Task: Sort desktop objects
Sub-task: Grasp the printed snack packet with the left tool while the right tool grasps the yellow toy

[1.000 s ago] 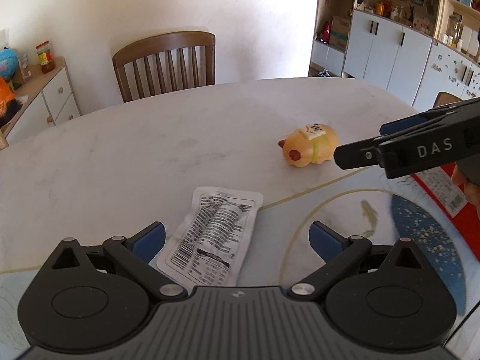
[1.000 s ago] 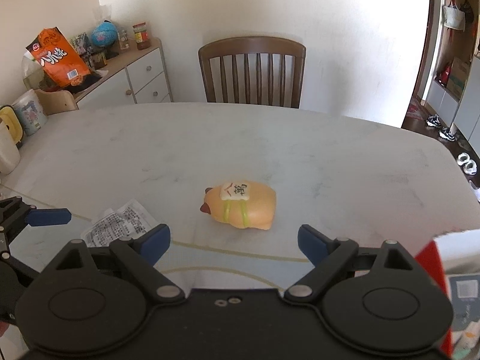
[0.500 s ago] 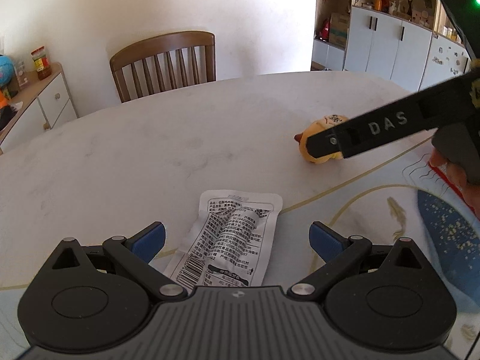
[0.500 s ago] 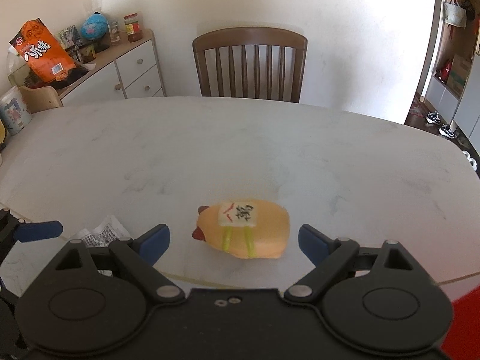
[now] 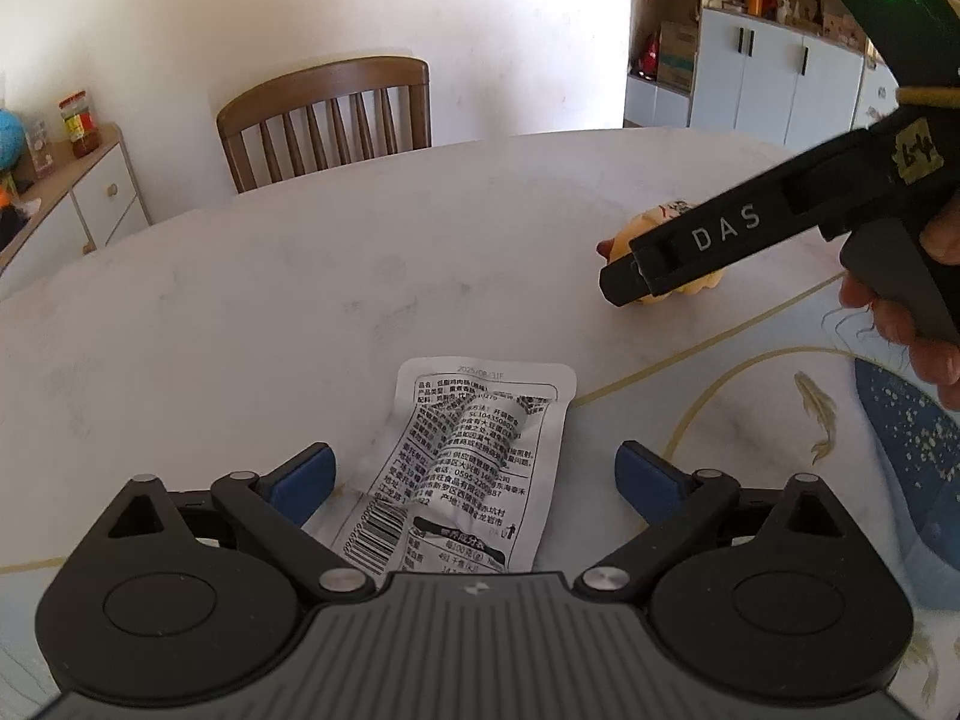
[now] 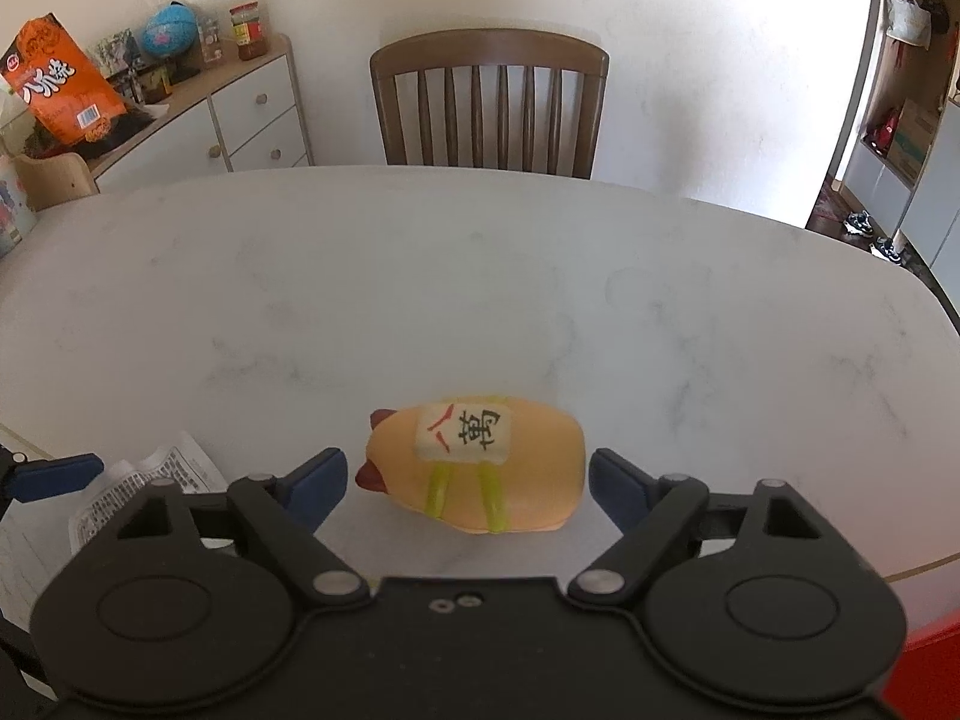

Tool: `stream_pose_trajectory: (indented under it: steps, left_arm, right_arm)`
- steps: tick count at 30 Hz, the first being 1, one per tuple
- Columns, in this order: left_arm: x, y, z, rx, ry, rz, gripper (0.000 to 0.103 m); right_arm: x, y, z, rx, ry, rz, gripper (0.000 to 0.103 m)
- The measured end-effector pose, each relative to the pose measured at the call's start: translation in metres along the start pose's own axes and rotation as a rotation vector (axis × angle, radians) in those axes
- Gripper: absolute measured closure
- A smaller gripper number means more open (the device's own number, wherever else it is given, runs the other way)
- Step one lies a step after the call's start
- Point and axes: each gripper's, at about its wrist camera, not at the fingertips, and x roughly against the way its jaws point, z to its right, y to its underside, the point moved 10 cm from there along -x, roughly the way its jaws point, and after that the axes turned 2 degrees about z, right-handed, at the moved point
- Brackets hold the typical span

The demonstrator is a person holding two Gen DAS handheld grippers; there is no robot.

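Observation:
A white snack packet (image 5: 465, 468) with black print lies flat on the marble table, between the open fingers of my left gripper (image 5: 474, 477); its corner also shows in the right wrist view (image 6: 150, 480). A yellow squishy toy (image 6: 480, 471) with a white tag lies on the table between the open fingers of my right gripper (image 6: 468, 480). In the left wrist view the right gripper's finger (image 5: 708, 246) covers most of the toy (image 5: 690, 288). Neither gripper touches its object.
A wooden chair (image 6: 489, 102) stands at the table's far edge. A sideboard (image 6: 198, 108) with an orange bag, a globe and jars is at the left. A blue patterned mat (image 5: 900, 450) lies at the right, and something red (image 6: 924, 672) at the near right corner.
My right gripper has moved forward and down until the toy sits between its fingers. My left gripper has moved closer over the packet. Both stay open.

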Motion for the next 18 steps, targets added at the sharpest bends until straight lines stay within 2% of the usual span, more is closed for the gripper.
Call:
stream_pose_trajectory:
  steps: [2, 8, 18]
  left_arm:
    - [0.0004, -0.0009, -0.0008, 0.008, 0.007, 0.005, 0.009]
    - [0.0011, -0.0049, 0.0019, -0.003, 0.018, 0.015, 0.027]
    - [0.0007, -0.0078, 0.0019, -0.004, 0.022, 0.010, 0.031]
  right_arm:
    - [-0.0007, 0.0006, 0.0004, 0.006, 0.002, -0.005, 0.022]
    - [-0.0007, 0.0003, 0.0012, 0.005, 0.001, -0.008, 0.025]
    - [0.0010, 0.0005, 0.0000, 0.009, -0.001, -0.004, 0.028]
